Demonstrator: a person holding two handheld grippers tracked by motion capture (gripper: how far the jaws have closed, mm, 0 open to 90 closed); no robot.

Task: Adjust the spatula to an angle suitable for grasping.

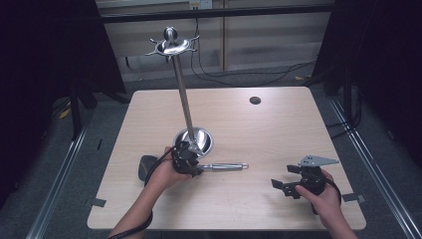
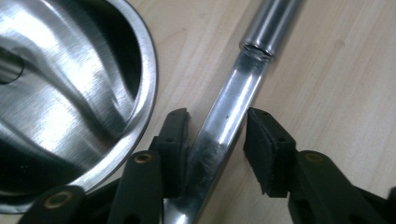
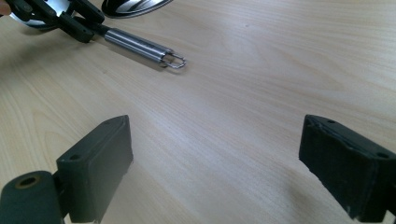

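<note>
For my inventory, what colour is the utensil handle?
Shiny silver steel handle, clearest in the right gripper view.

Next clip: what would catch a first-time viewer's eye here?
The tall metal stand rising from its round base near the table's middle, with a hooked ring on top. Just in front, the left gripper straddles the flat neck of a steel utensil lying on the wood, while the right gripper hovers open, apart.

Steel-handled utensil (image 1: 224, 167), lying flat just in front of the round-based metal stand (image 1: 193, 141), hanging loop pointing right.
</note>
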